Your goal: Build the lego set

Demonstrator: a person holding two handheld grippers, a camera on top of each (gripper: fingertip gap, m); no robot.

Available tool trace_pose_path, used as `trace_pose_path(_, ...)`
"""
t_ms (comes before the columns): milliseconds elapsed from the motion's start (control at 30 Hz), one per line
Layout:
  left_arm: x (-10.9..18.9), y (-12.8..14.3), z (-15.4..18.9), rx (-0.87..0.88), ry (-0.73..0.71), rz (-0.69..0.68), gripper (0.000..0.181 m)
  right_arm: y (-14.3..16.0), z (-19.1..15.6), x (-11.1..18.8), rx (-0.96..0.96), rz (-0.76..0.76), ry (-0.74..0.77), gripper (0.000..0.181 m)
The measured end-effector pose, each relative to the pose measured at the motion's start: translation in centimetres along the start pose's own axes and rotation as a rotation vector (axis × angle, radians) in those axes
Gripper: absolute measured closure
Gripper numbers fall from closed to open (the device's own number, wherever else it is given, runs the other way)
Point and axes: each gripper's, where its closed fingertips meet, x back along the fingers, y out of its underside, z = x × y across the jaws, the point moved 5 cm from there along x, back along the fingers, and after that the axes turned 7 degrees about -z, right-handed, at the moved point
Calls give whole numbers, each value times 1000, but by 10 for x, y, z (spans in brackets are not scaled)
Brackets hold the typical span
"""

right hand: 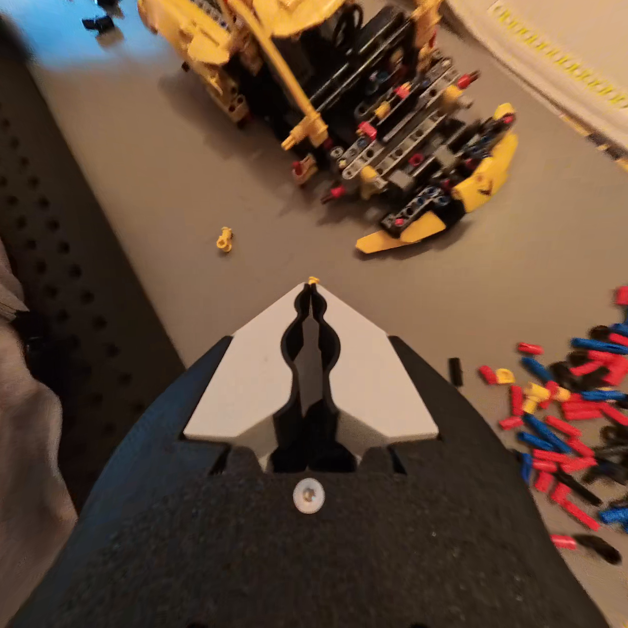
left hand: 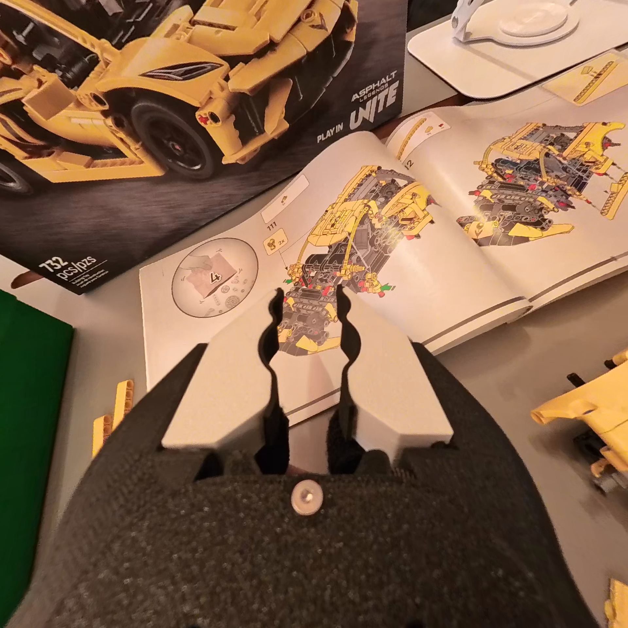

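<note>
Lego pieces lay in several places: the half-built yellow and black car model (right hand: 356, 112) stood on the grey table (right hand: 170, 176) ahead of the right gripper (right hand: 311, 284), a loose small yellow connector (right hand: 224, 239) sat alone on the table to the model's left, and a heap of red, blue and black pins (right hand: 571, 418) spread at the right. The right gripper's jaws were pinched nearly together on a tiny yellow piece (right hand: 313, 280), of which only a nub showed past the tips. The left gripper (left hand: 309, 295) hovered over the open instruction booklet (left hand: 424, 210), its jaws parted by a moderate gap and holding nothing; the set's box (left hand: 170, 119) stood behind the booklet. Such a piece looked light, hard and smooth, so it would likely twist or squirt out of a tip-only pinch; a firm hold across its flat sides seemed safer. The model appeared stiff but fragile at its thin yellow hose and protruding pins, and would probably slide on the table when pushed, so bracing its solid black frame with the free gripper looked wise.
</note>
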Motion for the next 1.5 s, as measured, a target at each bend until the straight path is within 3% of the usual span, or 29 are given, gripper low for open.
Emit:
trace_pose_path(333,-1,3,-2,18,11,-8,150,-2,-11,-18,2,-81,-109,181)
trace_pose_path(600,-2,4,-4,41,25,-4,150,-8,-8,-14,0,-79,-117,177)
trace_pose_path(667,-2,5,-6,52,29,-3,150,-10,-2,-11,-48,-7,-93,172)
trace_pose_path(767,-2,6,-7,67,36,-3,150,-11,7,-2,-237,237,-20,164)
trace_pose_path(867,-5,8,-8,82,45,-12,150,-12,12,8,-299,437,118,164)
trace_pose_path(1133,-3,8,-15,118,44,-7,150,-12,6,5,-83,409,384,173)
trace_pose_path(1500,4,-1,-16,121,48,34,152,-13,6,0,-90,395,337,175)
